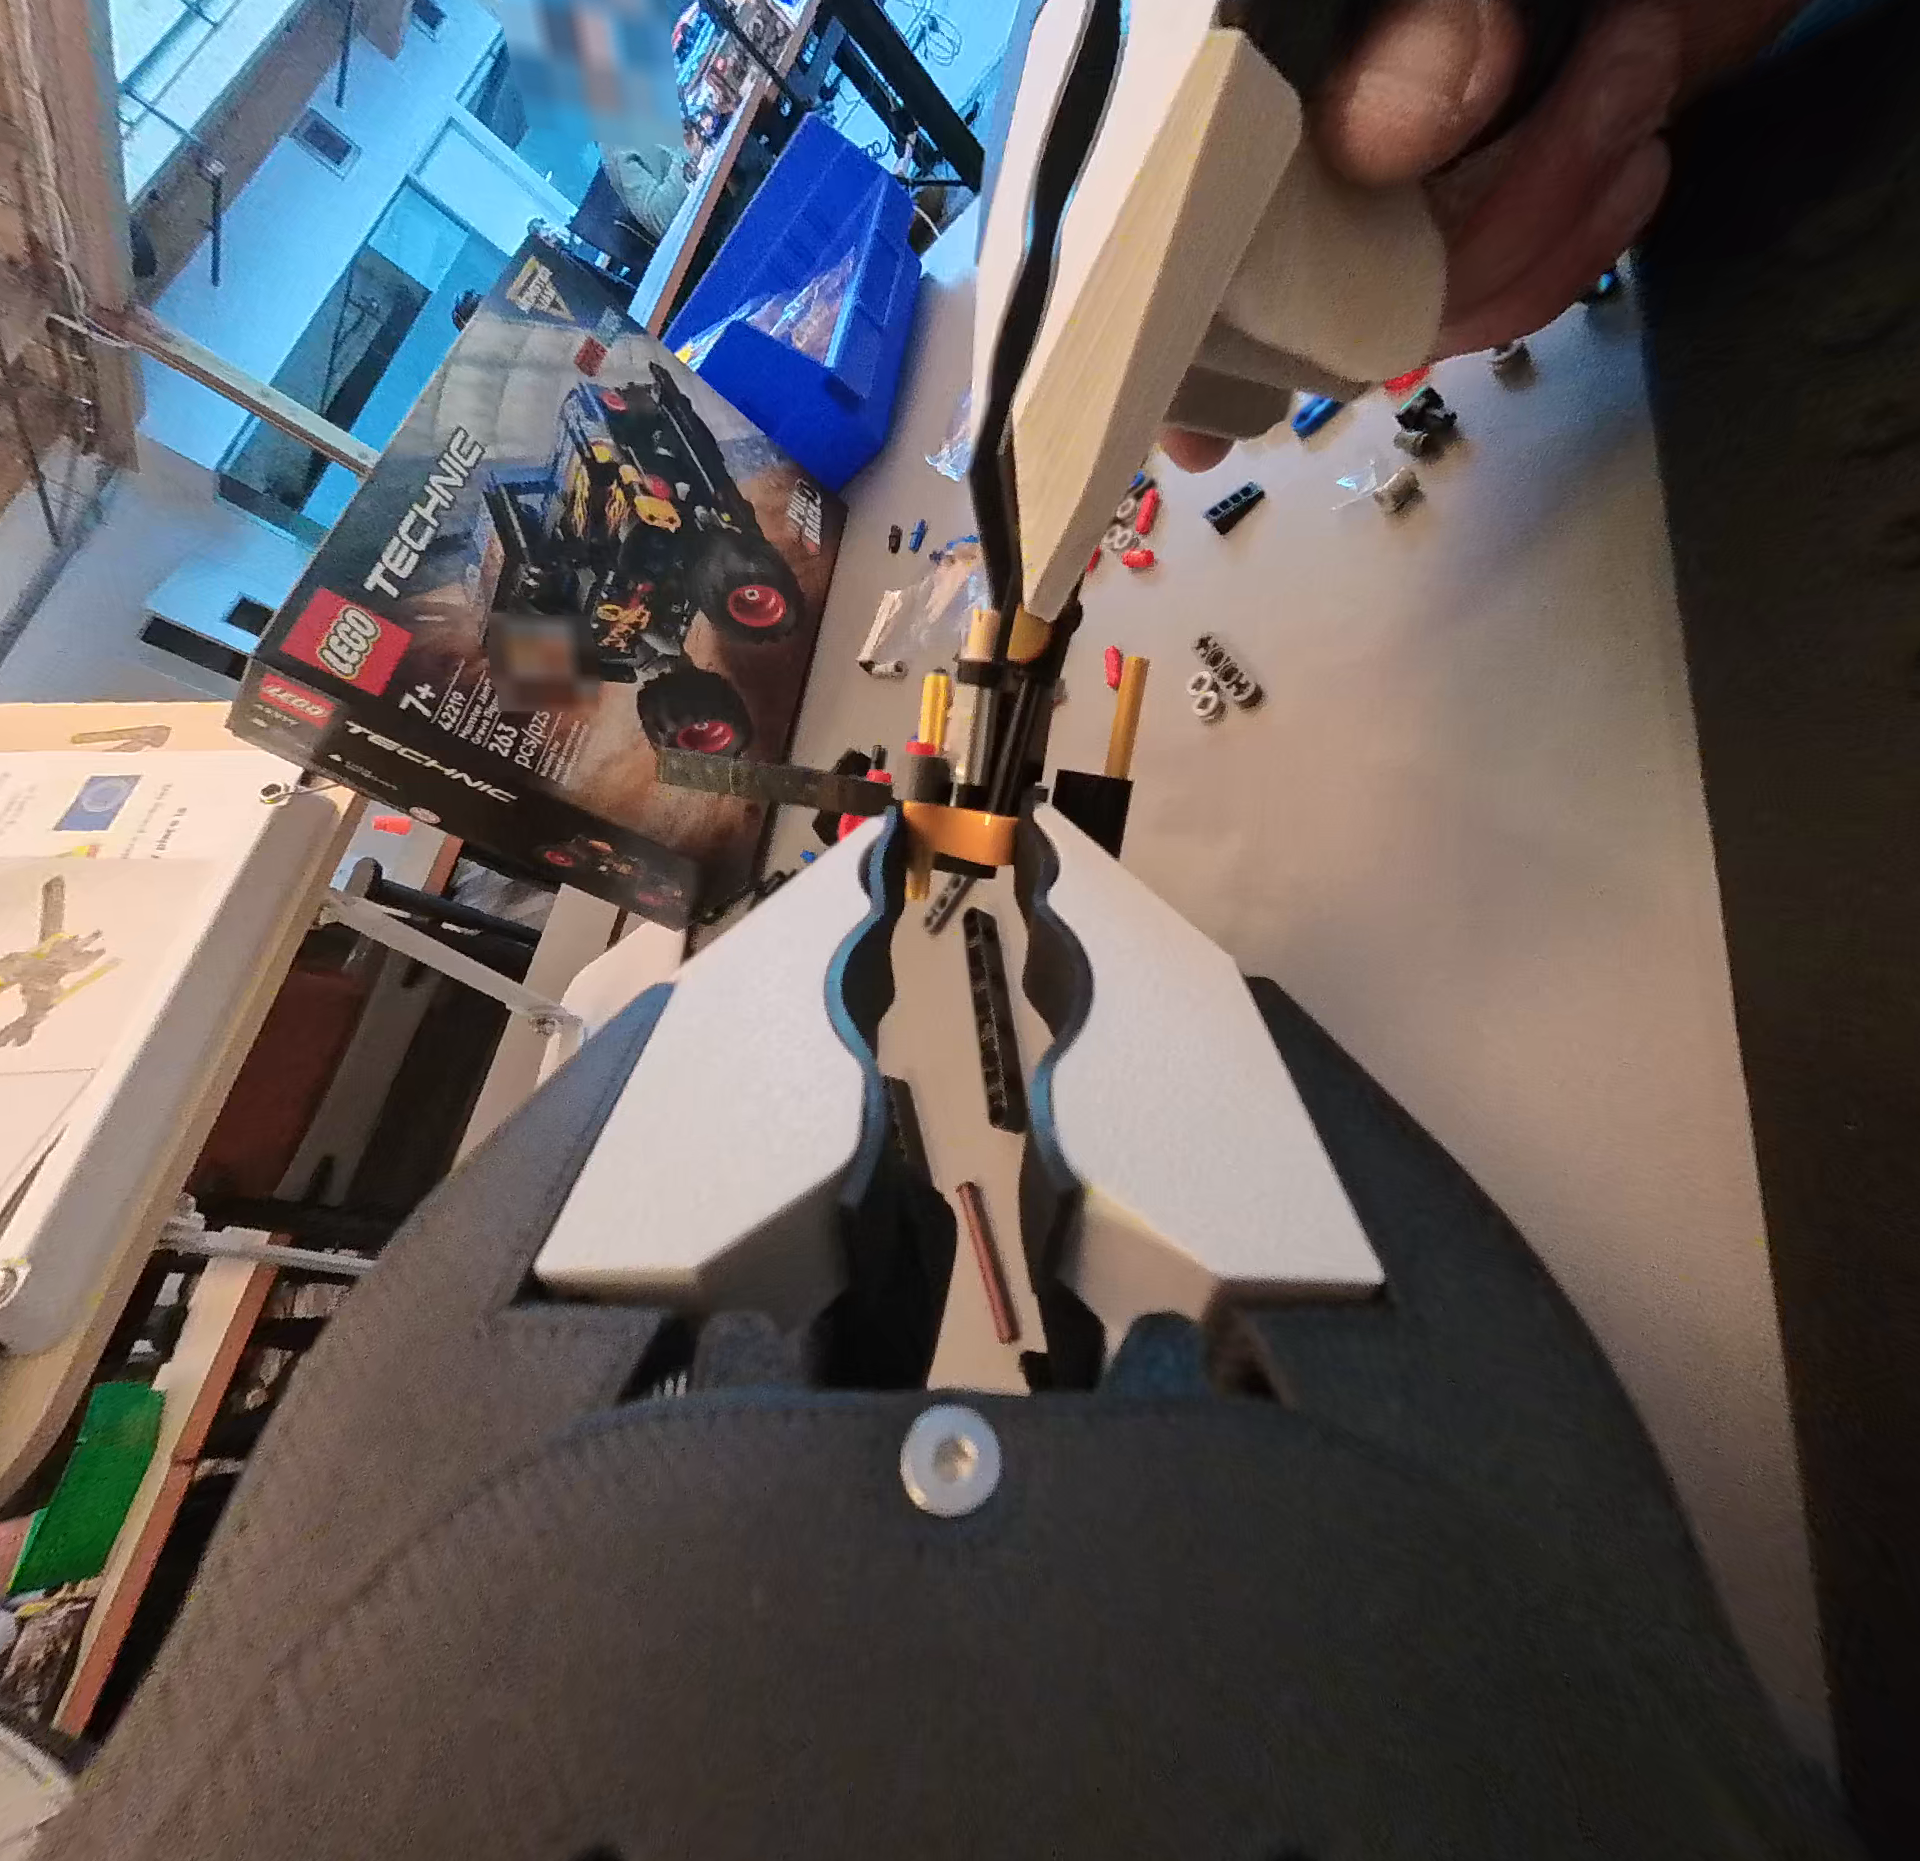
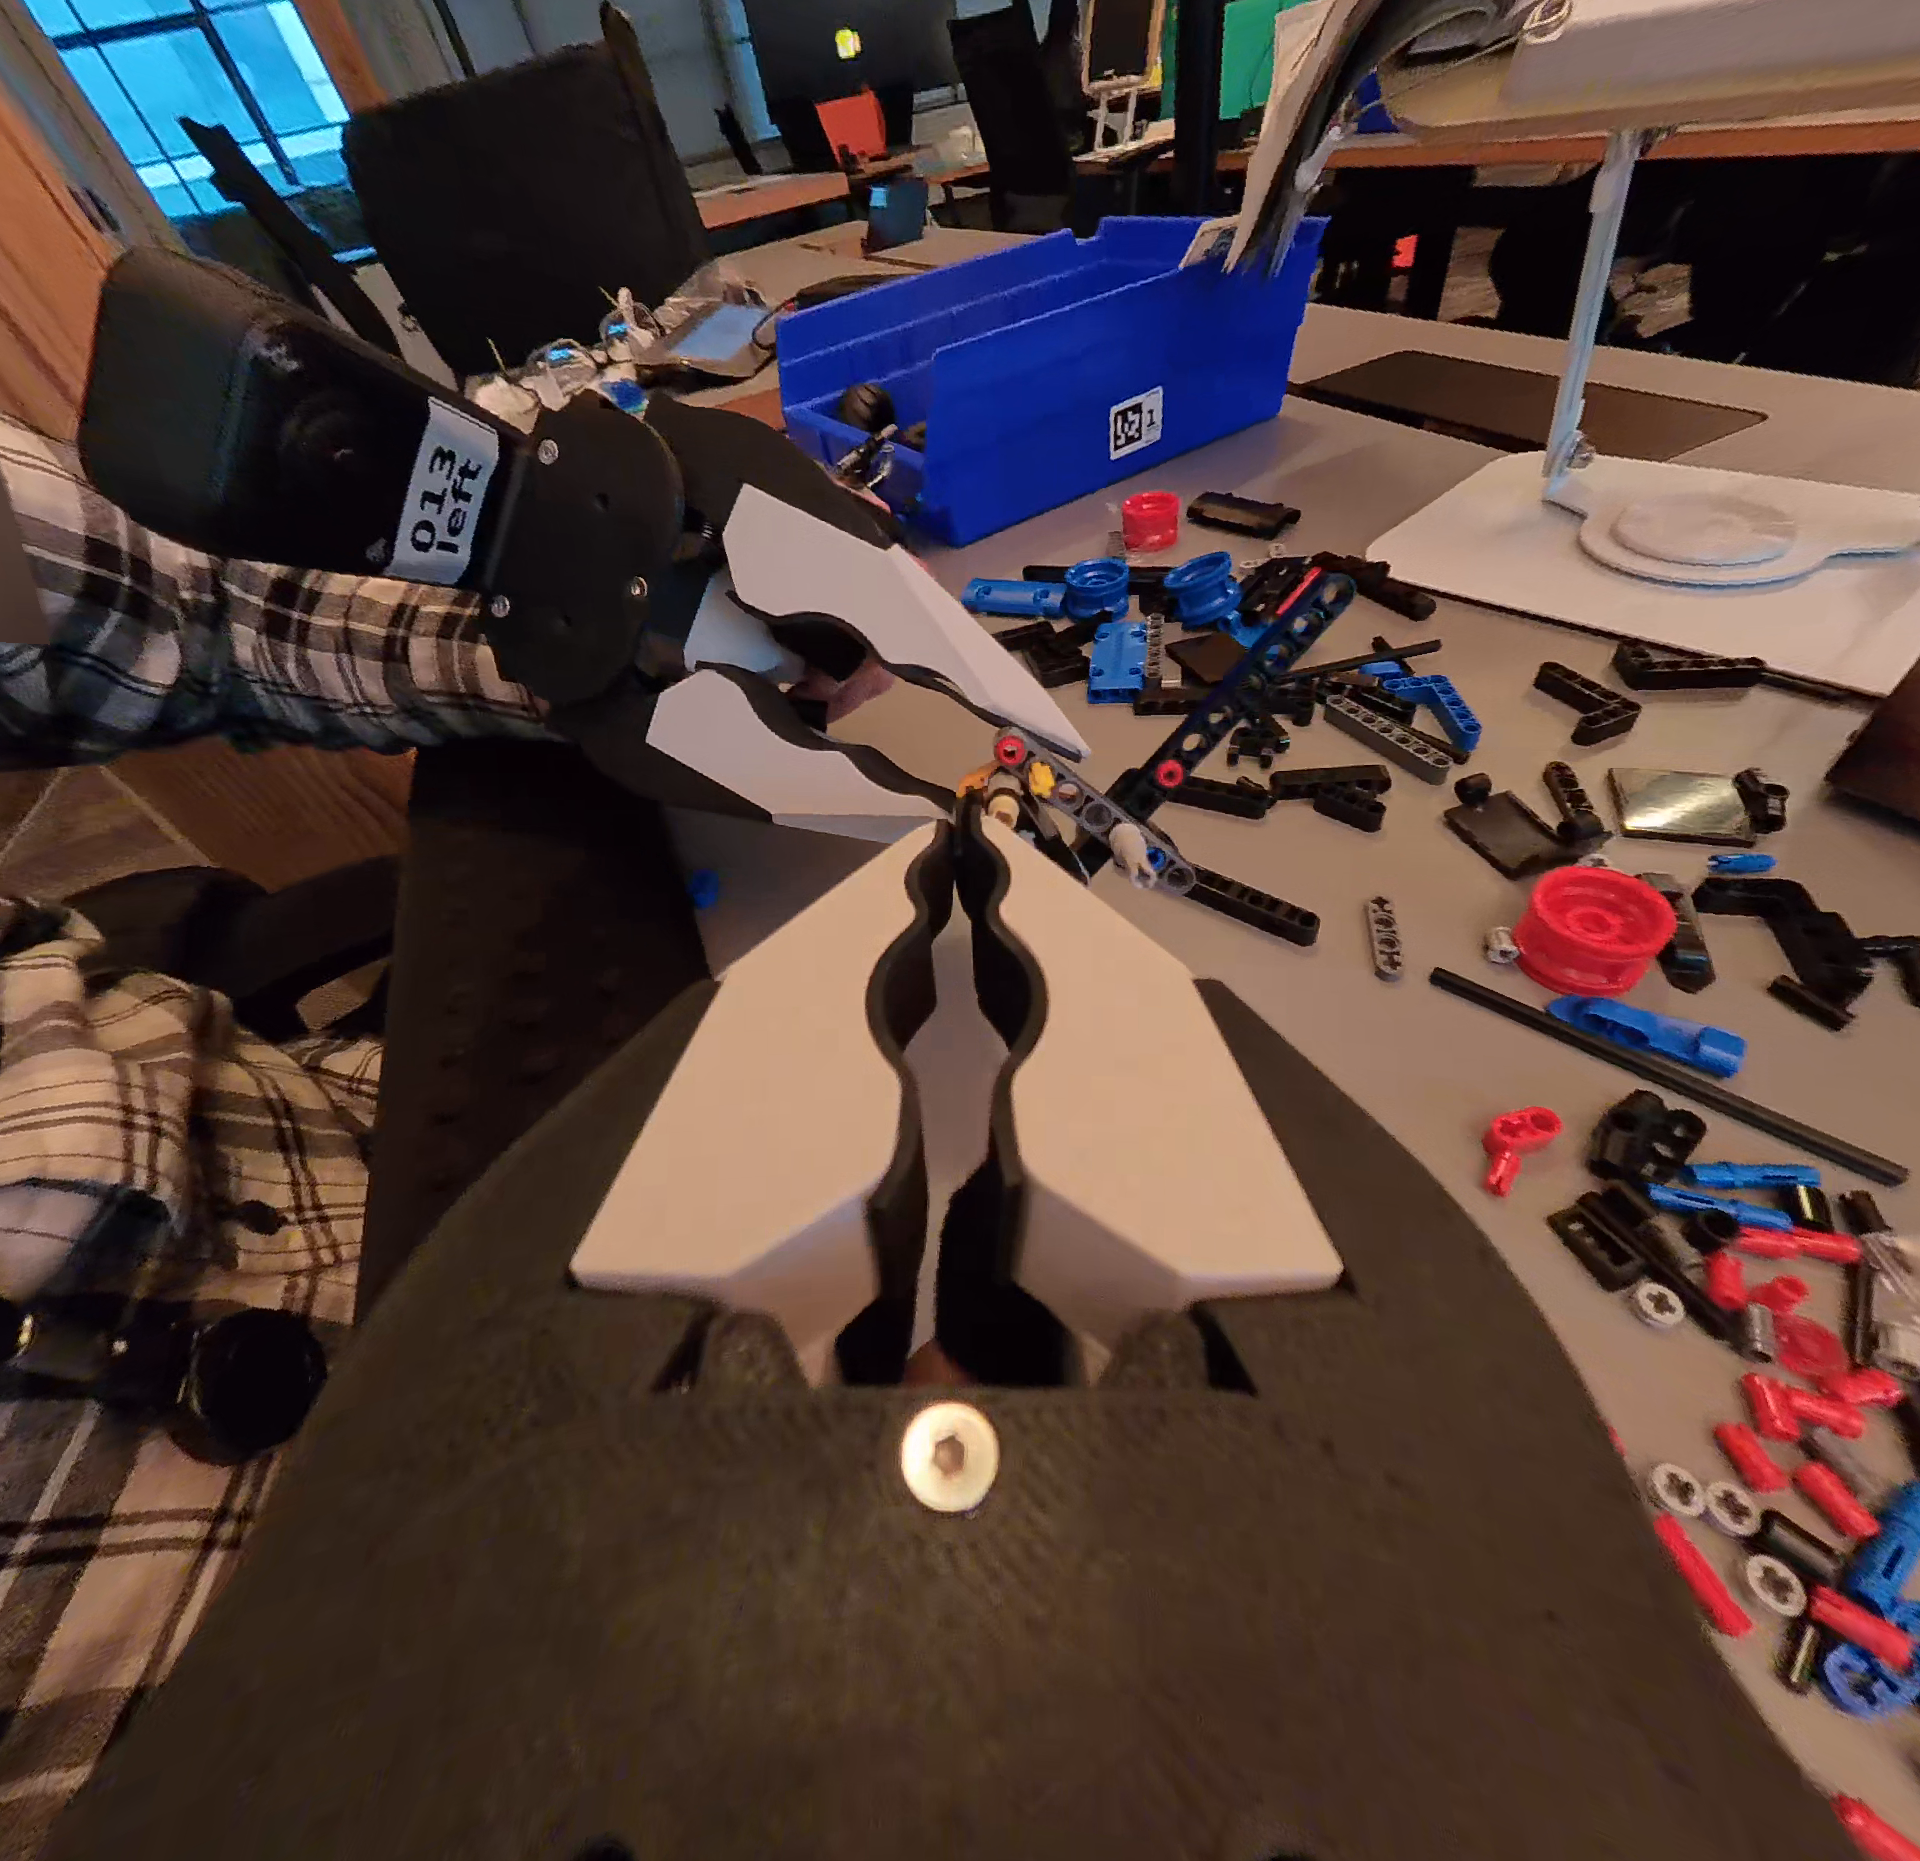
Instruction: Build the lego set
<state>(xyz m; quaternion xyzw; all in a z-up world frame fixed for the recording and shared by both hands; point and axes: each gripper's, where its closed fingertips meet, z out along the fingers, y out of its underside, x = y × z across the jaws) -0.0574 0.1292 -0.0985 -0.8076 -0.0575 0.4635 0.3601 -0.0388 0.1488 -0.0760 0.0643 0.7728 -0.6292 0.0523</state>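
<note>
The left gripper is clamped on the orange piece at one end of a small lego assembly, a grey holed beam studded with red, yellow and white pins, held above the grey table. The right gripper has its 2 fingers pressed together on the same end of that assembly, tip to tip with the left one. Loose lego parts lie scattered on the table beside a blue bin, and the lego box stands near it.
</note>
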